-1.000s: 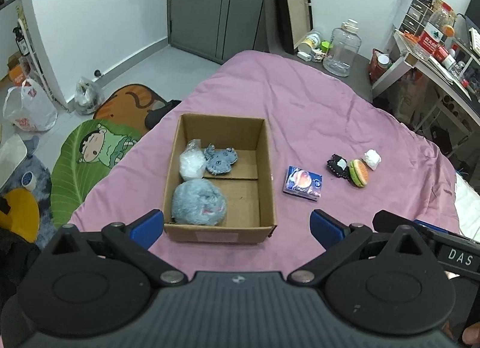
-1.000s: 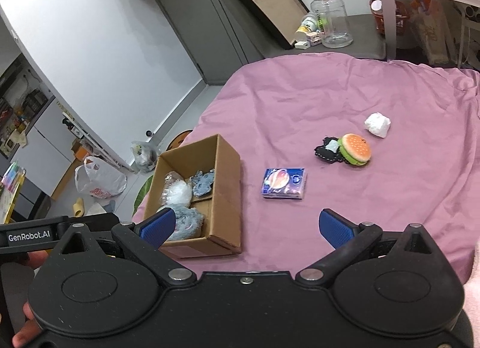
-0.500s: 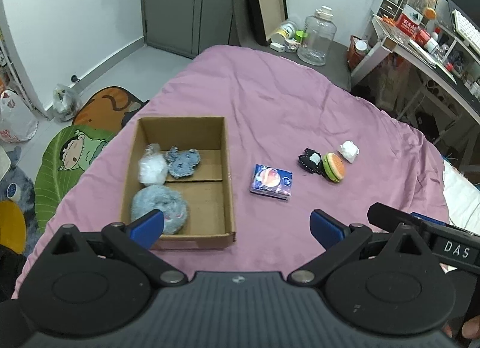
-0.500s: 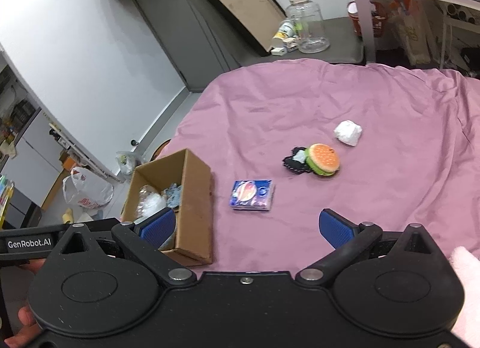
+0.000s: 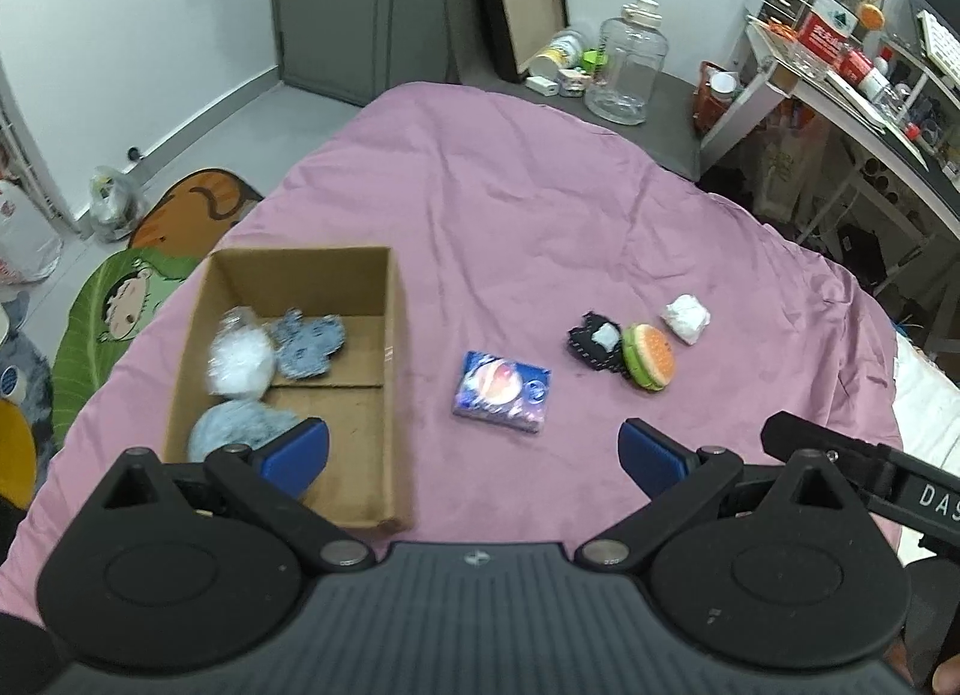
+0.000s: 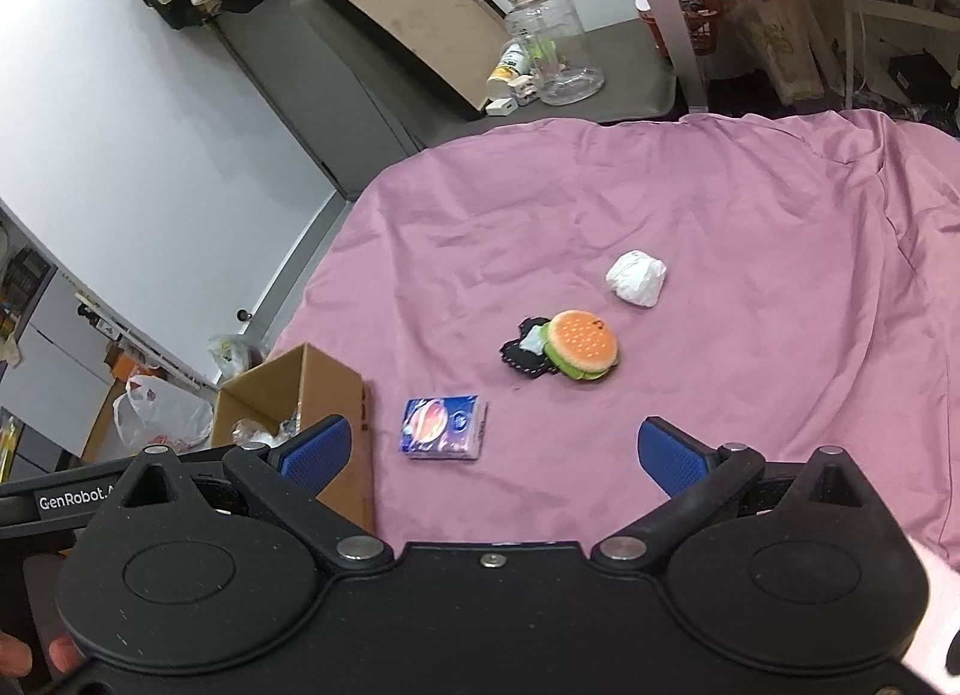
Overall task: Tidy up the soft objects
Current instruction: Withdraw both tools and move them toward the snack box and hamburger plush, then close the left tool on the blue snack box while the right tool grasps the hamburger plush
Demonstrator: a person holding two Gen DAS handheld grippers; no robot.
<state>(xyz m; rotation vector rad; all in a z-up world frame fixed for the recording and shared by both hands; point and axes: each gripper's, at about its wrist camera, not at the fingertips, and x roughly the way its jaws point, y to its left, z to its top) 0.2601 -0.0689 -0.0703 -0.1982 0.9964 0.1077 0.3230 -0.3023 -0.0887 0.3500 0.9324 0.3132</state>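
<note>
- A cardboard box (image 5: 393,371) sits on a pink bedspread (image 5: 540,227), open at the top, its near end passing behind the left finger of the left gripper (image 5: 474,452)
- Inside the box, a low cardboard divider (image 5: 327,387) splits the floor into a far and a near compartment
- The far compartment holds a white crinkled bundle (image 5: 241,356) touching a grey-blue plush (image 5: 309,342) on its right; the near one holds a fluffy grey ball (image 5: 237,431), partly hidden by the left finger's blue pad (image 5: 297,452)
- The left gripper's fingers stand wide apart with nothing between them but bedspread; a blue tissue packet (image 5: 503,392) lies just ahead of the gap, outside the box and to its right
- Farther ahead and toward the right finger, a burger plush (image 5: 649,358) leans against a black plush (image 5: 591,342), with a white wad (image 5: 685,318) just beyond them
- From the right wrist camera, the right gripper (image 6: 495,449) is likewise spread wide and empty-handed, with the tissue packet (image 6: 444,427) just ahead of the gap
- The box (image 6: 336,389) stands behind the right gripper's left finger, a glimpse of its contents showing over the rim
- The burger plush (image 6: 582,342) and the black plush (image 6: 525,356) lie straight ahead of the gap, the white wad (image 6: 636,278) beyond them
- Past the bed, a clear plastic jug (image 5: 627,68) stands on the floor
</note>
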